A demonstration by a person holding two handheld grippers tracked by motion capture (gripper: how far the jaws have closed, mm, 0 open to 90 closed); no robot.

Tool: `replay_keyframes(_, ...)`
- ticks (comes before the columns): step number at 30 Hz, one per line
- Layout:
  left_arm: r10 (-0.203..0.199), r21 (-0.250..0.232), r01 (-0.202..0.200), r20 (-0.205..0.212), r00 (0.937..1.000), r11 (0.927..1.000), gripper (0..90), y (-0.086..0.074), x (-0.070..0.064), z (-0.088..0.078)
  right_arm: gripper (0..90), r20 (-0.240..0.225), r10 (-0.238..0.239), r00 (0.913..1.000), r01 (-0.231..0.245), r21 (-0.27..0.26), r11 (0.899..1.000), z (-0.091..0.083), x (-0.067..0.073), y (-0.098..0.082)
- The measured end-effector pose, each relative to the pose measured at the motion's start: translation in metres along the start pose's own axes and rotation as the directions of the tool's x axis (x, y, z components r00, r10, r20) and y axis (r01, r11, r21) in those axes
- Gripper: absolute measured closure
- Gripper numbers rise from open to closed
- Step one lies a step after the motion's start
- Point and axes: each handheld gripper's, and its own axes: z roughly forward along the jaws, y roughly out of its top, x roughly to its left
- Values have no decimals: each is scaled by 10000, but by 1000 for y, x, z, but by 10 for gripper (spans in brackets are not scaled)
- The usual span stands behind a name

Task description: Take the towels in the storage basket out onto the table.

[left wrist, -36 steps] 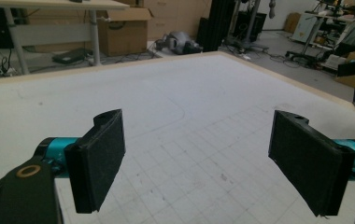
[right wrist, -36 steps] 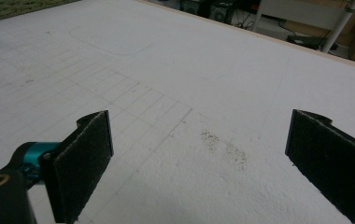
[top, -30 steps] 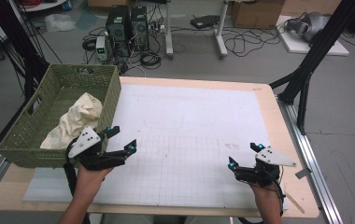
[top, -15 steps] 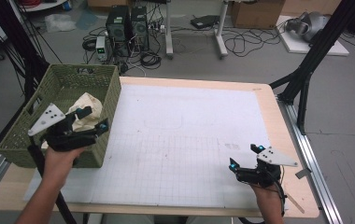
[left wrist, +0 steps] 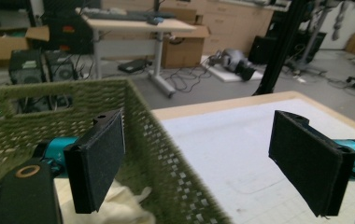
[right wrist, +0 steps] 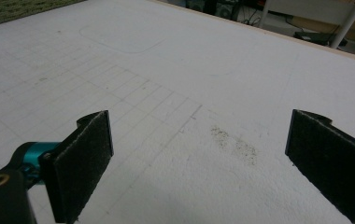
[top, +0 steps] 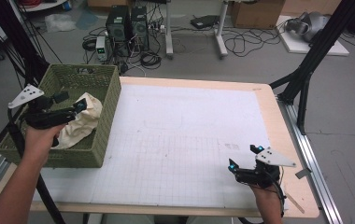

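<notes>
2 computer towers [top: 126, 23] stand on the floor beyond the table [top: 278, 121], among loose cables [top: 245, 42].

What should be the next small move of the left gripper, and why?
Probably lower the left gripper onto the cream cloth in the green basket: its jaws stand open and empty just above the cloth, not yet touching it.

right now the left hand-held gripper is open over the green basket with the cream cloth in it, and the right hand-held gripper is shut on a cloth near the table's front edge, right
Not quite. The right hand-held gripper is open and holds nothing; the right gripper view shows its jaws wide apart over the bare white mat. The rest stands: the left hand-held gripper is open over the green basket with the cream cloth in it.
</notes>
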Motion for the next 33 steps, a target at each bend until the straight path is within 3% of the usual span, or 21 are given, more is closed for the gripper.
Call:
replay_keyframes(4, -239, 677, 264, -372, 9990, 9974, 189, -6, 16, 14, 68, 9, -28, 10000, 28, 44, 10000, 1, 1, 0)
replay_keyframes(7, -768, 1210, 839, -619, 9951, 9891, 191, -12, 30, 24, 68, 45, -49, 10000, 49, 67, 10000, 1, 1, -1)
replay_keyframes(11, -896, 1721, 1078, -1102, 9899, 9792, 191, -20, 42, 34, 68, 41, -40, 10000, 40, 110, 9999, 2, 0, -1)
replay_keyframes(15, -739, 2582, 1078, -1373, 9878, 9601, 191, -28, 48, 48, 68, 38, -26, 10000, 25, 127, 9999, 3, 0, -1)
replay_keyframes(18, -777, 2903, 1199, -1530, 9852, 9494, 191, -34, 50, 57, 68, 27, -56, 10000, 56, 154, 9999, 3, 1, -1)
replay_keyframes(21, -835, 3244, 1433, -1912, 9780, 9350, 192, -40, 54, 64, 68, 40, 22, 10000, -22, 157, 9999, 2, 1, -2)
replay_keyframes(23, -794, 3458, 1575, -2295, 9701, 9250, 192, -42, 57, 65, 68, 38, 5, 10000, -6, 170, 9999, 2, 0, -2)
replay_keyframes(25, -426, 3923, 1435, -2548, 9660, 9086, 192, -44, 59, 68, 68, 33, 14, 10000, -15, 199, 9998, 2, 0, -3)
replay_keyframes(28, 137, 4832, 1350, -2918, 9564, 8650, 194, -49, 62, 71, 68, 30, 4, 10000, -5, 214, 9998, 2, 0, -3)
replay_keyframes(30, 427, 5300, 1495, -3328, 9420, 8347, 195, -52, 66, 73, 68, 30, 12, 10000, -12, 255, 9997, 2, 0, -3)
replay_keyframes(31, 556, 5436, 1543, -3498, 9352, 8250, 195, -53, 67, 73, 68, 34, 1, 10000, -2, 257, 9997, 2, 0, -4)
replay_keyframes(32, 646, 5632, 1652, -3653, 9287, 8096, 195, -55, 69, 74, 68, 34, 1, 10000, -2, 257, 9997, 2, 0, -4)
replay_keyframes(33, 757, 5784, 1647, -3685, 9266, 7990, 195, -57, 71, 74, 68, 37, 3, 10000, -4, 243, 9997, 2, 0, -4)
